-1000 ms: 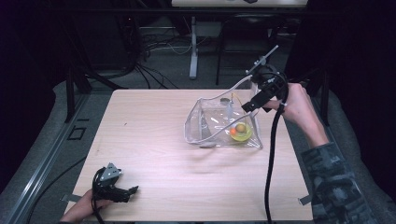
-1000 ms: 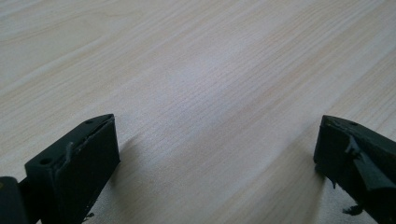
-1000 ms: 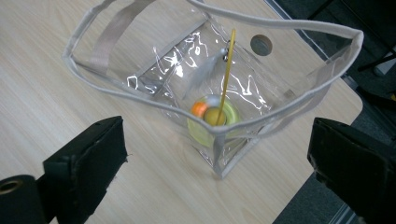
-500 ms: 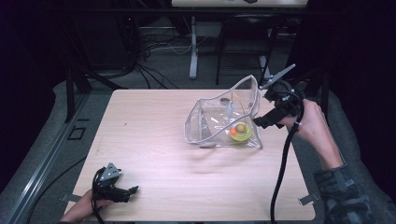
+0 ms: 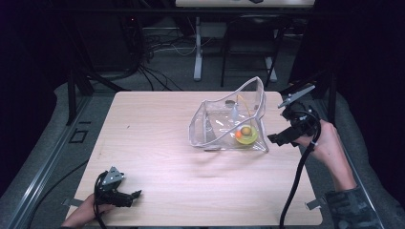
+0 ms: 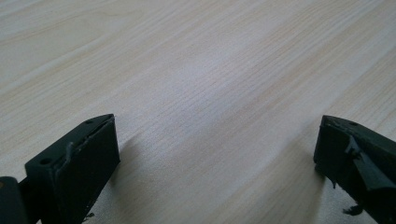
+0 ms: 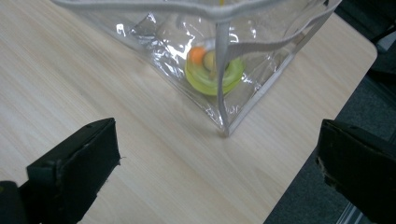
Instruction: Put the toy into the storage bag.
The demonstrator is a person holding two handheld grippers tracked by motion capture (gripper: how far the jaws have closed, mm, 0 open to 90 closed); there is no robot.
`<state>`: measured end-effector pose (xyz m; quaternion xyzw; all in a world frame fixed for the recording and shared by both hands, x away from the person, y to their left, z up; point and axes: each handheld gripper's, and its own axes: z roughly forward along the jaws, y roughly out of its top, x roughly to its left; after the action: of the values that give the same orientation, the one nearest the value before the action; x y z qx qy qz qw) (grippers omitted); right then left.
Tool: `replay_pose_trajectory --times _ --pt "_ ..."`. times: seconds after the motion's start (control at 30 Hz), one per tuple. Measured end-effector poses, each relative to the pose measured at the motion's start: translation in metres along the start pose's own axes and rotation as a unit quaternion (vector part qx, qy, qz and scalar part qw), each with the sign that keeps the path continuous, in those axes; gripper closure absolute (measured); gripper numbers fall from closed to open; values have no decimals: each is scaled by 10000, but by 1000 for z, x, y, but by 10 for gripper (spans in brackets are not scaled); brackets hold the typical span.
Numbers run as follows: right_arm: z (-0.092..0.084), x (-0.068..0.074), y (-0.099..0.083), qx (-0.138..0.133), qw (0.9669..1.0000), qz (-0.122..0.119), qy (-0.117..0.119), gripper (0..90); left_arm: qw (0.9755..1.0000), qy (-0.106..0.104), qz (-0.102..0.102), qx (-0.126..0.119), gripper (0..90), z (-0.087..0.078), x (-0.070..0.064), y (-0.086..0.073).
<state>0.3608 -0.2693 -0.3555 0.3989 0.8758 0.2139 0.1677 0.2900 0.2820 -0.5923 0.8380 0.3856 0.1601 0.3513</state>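
A clear plastic bag (image 5: 224, 119) with white piping stands open on the wooden table (image 5: 157, 143), right of centre. Inside it lie a yellow-green ring-shaped item (image 5: 247, 137) with an orange ball (image 5: 238, 135) and a small olive ball on it. In the right gripper view the bag's corner (image 7: 224, 84) is just ahead and the ring-shaped item (image 7: 215, 74) shows through the plastic. My right gripper (image 5: 276, 139) is open, off the bag's right side near the table edge. My left gripper (image 5: 136, 194) rests open on the table at the front left, nothing between its jaws.
Dark floor with cables, chair legs and a stand (image 5: 198, 52) lies behind the table. A black rail (image 5: 71, 90) stands at the far left corner. Tape marks (image 5: 77, 137) sit beside the left edge. The right gripper's cable (image 5: 293, 186) trails over the table's right front.
My right gripper has let go of the bag's top edge and moved right and down toward the table's right edge. The bag's rim has sprung up. The left gripper has not moved.
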Motion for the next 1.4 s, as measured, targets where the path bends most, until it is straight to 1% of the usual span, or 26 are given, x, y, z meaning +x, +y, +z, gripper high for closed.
replay_pose_trajectory --times 0.03,0.17,0.23,0.3,0.4,0.43,0.5,0.53,0.57,0.63,0.67,0.73,0.8,0.87,0.93,0.97,1.0,1.03,1.1,1.17,1.23,1.27,1.3,1.33,1.37,1.4 --pt "7 -1 -7 65 10000 42 57 0 10000 0 0 0 0 0 0 0" --pt "20 -2 -19 156 9997 126 131 0 10000 -1 -2 1 0 0 0 0" --pt "23 -2 -22 179 9996 144 166 0 10000 -1 0 2 0 0 0 0" --pt "32 -3 -30 221 9994 199 203 0 10000 -1 -2 1 0 0 0 0" --pt "36 -3 -34 255 9991 257 237 0 10000 0 0 2 0 0 0 0" --pt "41 -3 -41 276 9985 340 321 0 10000 -1 0 2 0 0 0 0" --pt "46 -3 -46 299 9981 391 377 0 10000 -2 -2 1 0 0 0 0" --pt "48 -4 -48 331 9980 407 354 0 10000 0 0 0 0 0 0 0" --pt "51 -4 -51 394 9972 468 440 0 10000 -2 -2 1 0 0 0 0" --pt "58 -4 -57 407 9968 524 444 0 10000 0 1 1 0 0 0 0" --pt "61 -5 -60 496 9962 519 503 0 10000 0 1 2 0 0 0 0" --pt "68 -4 -65 586 9956 546 494 0 10000 -1 -1 0 0 0 0 0" --pt "76 -3 -71 684 9942 602 574 0 10000 0 -1 1 0 0 0 0" --pt "81 -3 -75 672 9935 663 634 0 10000 -1 -5 -1 0 0 0 0" --pt "87 -3 -80 777 9928 669 618 0 10000 0 -2 -1 0 0 0 0" --pt "91 -1 -84 779 9919 727 697 0 10000 0 -1 -1 0 0 0 0" --pt "94 -1 -87 897 9914 678 671 0 10000 0 0 0 0 0 0 0" --pt "96 0 -90 875 9911 696 717 0 10000 -1 0 0 0 0 0 0" --pt "102 1 -97 950 9914 654 610 0 10000 -2 -3 0 0 0 0 0" --pt "106 3 -103 805 9923 745 577 0 10000 2 2 -3 0 0 0 0" --pt "108 3 -106 747 9932 730 518 0 10000 0 1 -3 0 0 0 0" --pt "111 6 -113 571 9944 755 462 0 10000 2 1 -4 0 0 0 0" --pt "111 6 -113 571 9944 755 462 0 10000 2 1 -4 0 0 0 0" --pt "116 11 -120 487 9953 725 417 0 10000 0 2 -1 0 0 0 0" --pt "118 13 -123 482 9955 704 410 0 10000 1 -1 -3 0 0 0 0" --pt "121 14 -126 490 9961 653 338 0 10000 1 -1 -3 0 0 0 0"
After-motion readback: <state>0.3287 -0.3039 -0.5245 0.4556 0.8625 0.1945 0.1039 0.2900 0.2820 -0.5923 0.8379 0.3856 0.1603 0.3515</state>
